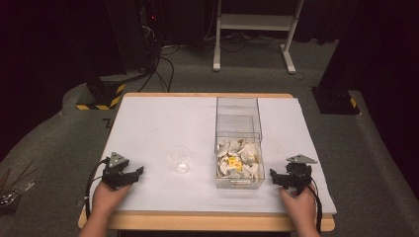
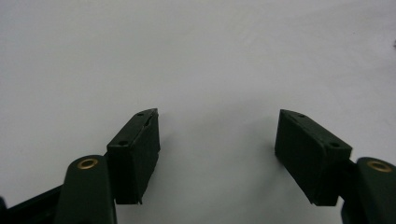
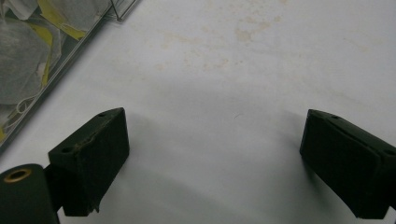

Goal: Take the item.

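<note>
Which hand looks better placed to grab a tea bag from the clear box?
Probably the right gripper: it rests open just beside the box of tea bags; the left gripper, also open, lies beyond the glass.

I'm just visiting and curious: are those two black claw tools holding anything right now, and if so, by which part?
Nothing is held. The left gripper and the right gripper both stand open over the bare white table.

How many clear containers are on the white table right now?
2: a clear stemless glass cup left of centre, empty, and a tall clear plastic box right of centre, holding white and yellow pouches. None looks hidden.
</note>
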`<state>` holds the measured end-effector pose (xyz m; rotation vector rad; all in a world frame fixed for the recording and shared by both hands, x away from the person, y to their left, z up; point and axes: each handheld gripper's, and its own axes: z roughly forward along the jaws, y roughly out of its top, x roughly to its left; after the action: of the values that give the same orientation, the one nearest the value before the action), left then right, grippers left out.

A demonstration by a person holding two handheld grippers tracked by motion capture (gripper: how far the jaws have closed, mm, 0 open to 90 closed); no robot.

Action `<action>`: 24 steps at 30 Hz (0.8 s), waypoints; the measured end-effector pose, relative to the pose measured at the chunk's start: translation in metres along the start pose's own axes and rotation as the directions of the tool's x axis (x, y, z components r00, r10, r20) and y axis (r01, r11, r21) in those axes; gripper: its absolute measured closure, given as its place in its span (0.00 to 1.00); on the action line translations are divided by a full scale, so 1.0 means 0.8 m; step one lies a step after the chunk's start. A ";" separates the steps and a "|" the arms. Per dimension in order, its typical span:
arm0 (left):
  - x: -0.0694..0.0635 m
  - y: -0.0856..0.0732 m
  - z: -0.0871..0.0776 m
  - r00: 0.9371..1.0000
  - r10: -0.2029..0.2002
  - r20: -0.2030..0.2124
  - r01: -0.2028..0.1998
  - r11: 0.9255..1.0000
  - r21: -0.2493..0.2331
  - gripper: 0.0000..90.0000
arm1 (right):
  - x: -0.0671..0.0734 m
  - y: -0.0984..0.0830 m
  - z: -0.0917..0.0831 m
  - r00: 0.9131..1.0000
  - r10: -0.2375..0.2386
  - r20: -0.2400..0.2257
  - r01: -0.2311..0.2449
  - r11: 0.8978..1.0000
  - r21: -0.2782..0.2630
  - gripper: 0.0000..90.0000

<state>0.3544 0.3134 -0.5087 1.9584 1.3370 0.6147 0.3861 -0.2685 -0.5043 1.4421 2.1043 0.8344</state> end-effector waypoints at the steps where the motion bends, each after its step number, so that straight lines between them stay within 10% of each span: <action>1: 0.000 0.000 0.000 1.000 0.000 -0.001 0.000 1.000 0.000 0.34 | 0.000 0.000 0.000 1.000 0.002 -0.001 -0.002 1.000 0.000 0.09; 24: -0.001 0.000 0.000 1.000 0.003 -0.008 -0.003 1.000 0.000 0.34 | 0.000 0.001 0.000 1.000 0.004 -0.004 -0.004 1.000 0.008 0.08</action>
<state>0.3540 0.3130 -0.5086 1.9604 1.3388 0.6246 0.3865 -0.2687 -0.5037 1.4499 2.1110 0.8323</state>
